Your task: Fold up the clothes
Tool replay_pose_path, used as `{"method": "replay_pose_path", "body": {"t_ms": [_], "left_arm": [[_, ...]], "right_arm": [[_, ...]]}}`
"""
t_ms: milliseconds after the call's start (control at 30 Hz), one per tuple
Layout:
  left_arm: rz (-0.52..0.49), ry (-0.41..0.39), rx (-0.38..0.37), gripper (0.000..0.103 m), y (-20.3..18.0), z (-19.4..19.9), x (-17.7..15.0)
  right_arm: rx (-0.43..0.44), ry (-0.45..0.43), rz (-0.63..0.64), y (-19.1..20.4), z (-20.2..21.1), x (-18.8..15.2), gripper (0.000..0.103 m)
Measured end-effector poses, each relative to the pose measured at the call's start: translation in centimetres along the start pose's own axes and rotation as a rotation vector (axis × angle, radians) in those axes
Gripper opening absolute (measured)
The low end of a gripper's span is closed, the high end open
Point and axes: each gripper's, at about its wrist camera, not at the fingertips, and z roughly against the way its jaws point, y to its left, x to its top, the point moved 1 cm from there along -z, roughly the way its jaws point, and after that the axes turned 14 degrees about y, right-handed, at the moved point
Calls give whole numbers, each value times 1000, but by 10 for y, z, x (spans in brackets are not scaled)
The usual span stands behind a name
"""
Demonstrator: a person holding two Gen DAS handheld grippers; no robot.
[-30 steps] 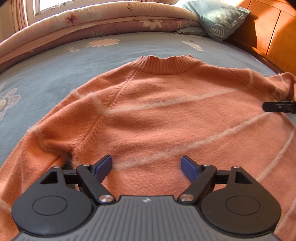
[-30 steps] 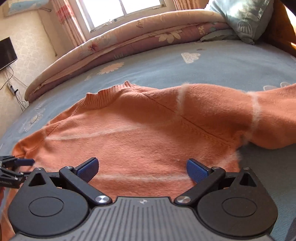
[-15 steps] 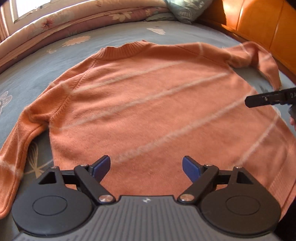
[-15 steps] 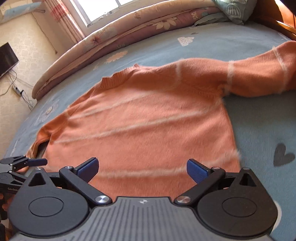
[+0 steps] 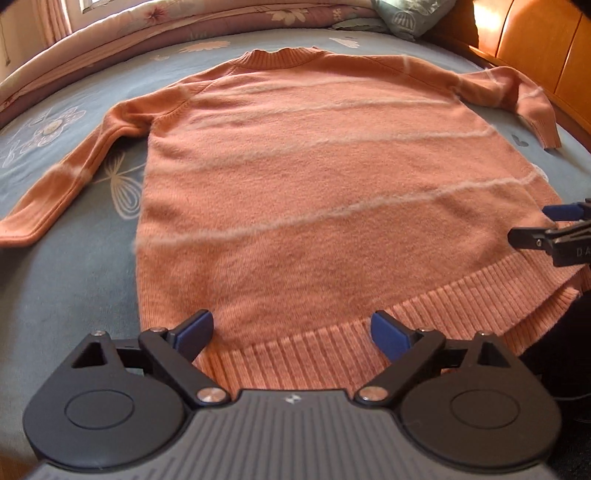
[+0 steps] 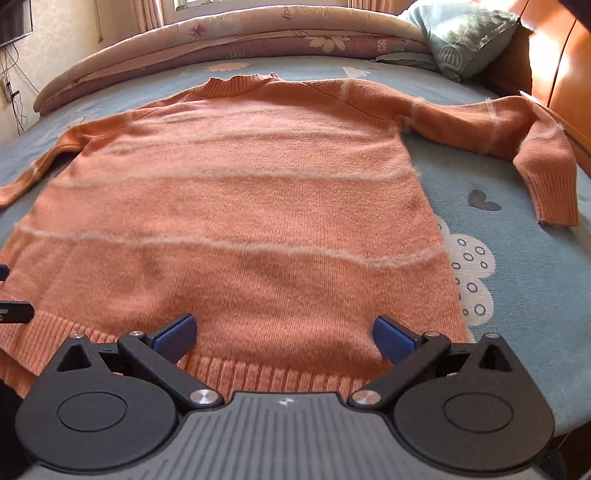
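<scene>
An orange knitted sweater (image 5: 314, 177) with thin pale stripes lies flat on the bed, collar at the far end, both sleeves spread out, ribbed hem nearest me. My left gripper (image 5: 291, 334) hovers over the hem's left part, its jaws still opening, with nothing pinched between the blue pads. My right gripper (image 6: 282, 334) stands open over the hem's right part (image 6: 280, 373), also holding nothing. In the left wrist view the right gripper's fingers (image 5: 554, 236) show at the right edge. The left gripper's fingertips (image 6: 13, 312) peek in at the left edge of the right wrist view.
The bed has a blue-grey sheet (image 6: 509, 258) with flower and cloud prints. A rolled floral quilt (image 6: 221, 33) and a teal pillow (image 6: 465, 33) lie at the far end. A wooden headboard (image 5: 535, 40) runs along the right. The bed's near edge is just below the hem.
Both grippers have drawn back from the sweater's chest to its hem, so the whole garment and both sleeves have come into view. The sweater has not moved.
</scene>
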Motion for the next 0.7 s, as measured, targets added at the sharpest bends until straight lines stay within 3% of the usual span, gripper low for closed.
{"method": "replay_pose_path", "body": {"t_ms": [133,300,400,433,533,700], "left_arm": [[-19,-43,31,92,-10,12,-9],[-66,-25,35,92,-25,6,-12],[-14,-12,14,92,-22,4,-12],[-4,-8,7,93,-21,3,-13],[11,-8,4,94,-17,4,-17],[25,-17,-2,96,-14,2,-20]], "right_arm": [[18,-14,-25,5,7,-1,103],[317,-87,-72,9,15,18,103],[492,-57,-70,21,3,31,103],[511,-41,-76,23,-2,31,103],[510,-42,-94,21,-7,27,103],[377,-75,-198,-17,9,1,103]]}}
